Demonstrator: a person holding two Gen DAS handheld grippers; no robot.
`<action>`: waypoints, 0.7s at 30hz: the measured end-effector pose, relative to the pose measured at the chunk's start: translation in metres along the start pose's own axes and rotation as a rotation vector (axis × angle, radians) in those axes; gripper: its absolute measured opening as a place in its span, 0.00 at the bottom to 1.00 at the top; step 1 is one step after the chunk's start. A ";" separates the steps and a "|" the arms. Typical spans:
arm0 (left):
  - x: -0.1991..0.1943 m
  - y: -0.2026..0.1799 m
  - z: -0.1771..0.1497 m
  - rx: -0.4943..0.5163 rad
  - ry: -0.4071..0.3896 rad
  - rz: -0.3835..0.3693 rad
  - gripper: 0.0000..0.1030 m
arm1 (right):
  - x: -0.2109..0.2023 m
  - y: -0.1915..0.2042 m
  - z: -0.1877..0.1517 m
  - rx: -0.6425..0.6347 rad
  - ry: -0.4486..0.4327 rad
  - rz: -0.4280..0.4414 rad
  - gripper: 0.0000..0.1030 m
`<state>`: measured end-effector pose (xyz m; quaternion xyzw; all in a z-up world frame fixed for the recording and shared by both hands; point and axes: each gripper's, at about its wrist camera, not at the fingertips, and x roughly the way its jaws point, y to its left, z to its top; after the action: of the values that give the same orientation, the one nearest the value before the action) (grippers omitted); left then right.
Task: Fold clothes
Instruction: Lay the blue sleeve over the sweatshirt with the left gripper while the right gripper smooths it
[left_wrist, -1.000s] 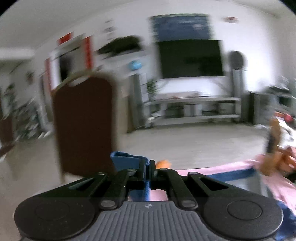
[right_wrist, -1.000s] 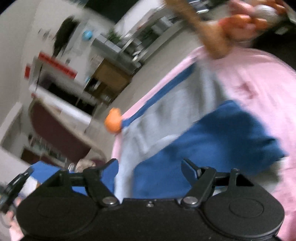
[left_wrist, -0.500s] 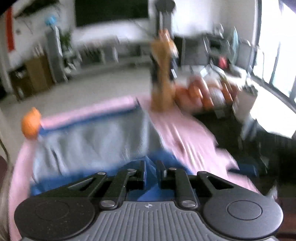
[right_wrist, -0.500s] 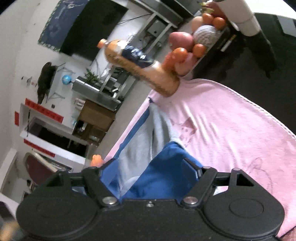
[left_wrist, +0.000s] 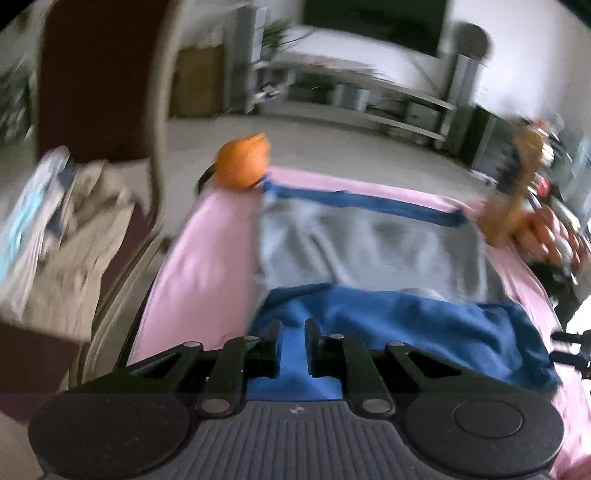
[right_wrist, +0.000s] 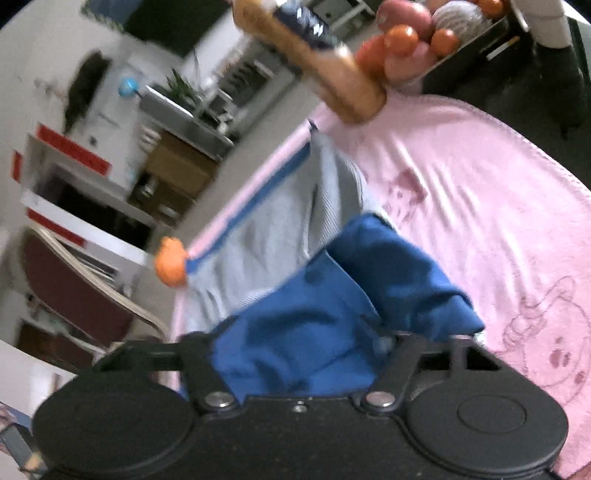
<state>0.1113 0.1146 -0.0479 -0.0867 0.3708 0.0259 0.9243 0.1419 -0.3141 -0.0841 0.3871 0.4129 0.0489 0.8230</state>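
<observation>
A grey garment (left_wrist: 369, 240) with blue trim and a blue part (left_wrist: 406, 317) folded over its near side lies on a pink blanket (left_wrist: 207, 258). My left gripper (left_wrist: 293, 328) is at the near edge of the blue part. Its jaws are closing to a narrow gap with blue cloth pinched between them. In the right wrist view the blue fabric (right_wrist: 332, 302) bunches up between the wide-set jaws of my right gripper (right_wrist: 303, 343) and hides the fingertips. Those jaws are closing. The grey part (right_wrist: 280, 229) stretches away behind.
An orange lump (left_wrist: 242, 160) sits at the blanket's far left corner. A brown bottle (right_wrist: 314, 62) and a tray of fruit (right_wrist: 406, 40) stand at the far right. A dark red chair (left_wrist: 96, 85) with a heap of clothes (left_wrist: 62, 229) is on the left.
My left gripper has dropped from facing the room down to the garment's near blue edge. The blue fabric now lies folded over the grey and bunches higher between the right jaws.
</observation>
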 end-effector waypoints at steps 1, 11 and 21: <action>0.005 0.007 -0.003 -0.019 0.004 -0.005 0.10 | 0.009 0.000 0.002 0.009 0.012 -0.025 0.32; 0.072 -0.008 -0.035 0.201 0.291 0.078 0.16 | 0.056 -0.021 0.014 0.028 0.040 -0.238 0.34; 0.068 -0.016 -0.039 0.237 0.272 0.116 0.18 | 0.071 0.008 -0.010 -0.214 0.026 -0.358 0.02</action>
<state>0.1359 0.0909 -0.1199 0.0416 0.4974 0.0235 0.8662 0.1827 -0.2742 -0.1283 0.2175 0.4781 -0.0495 0.8495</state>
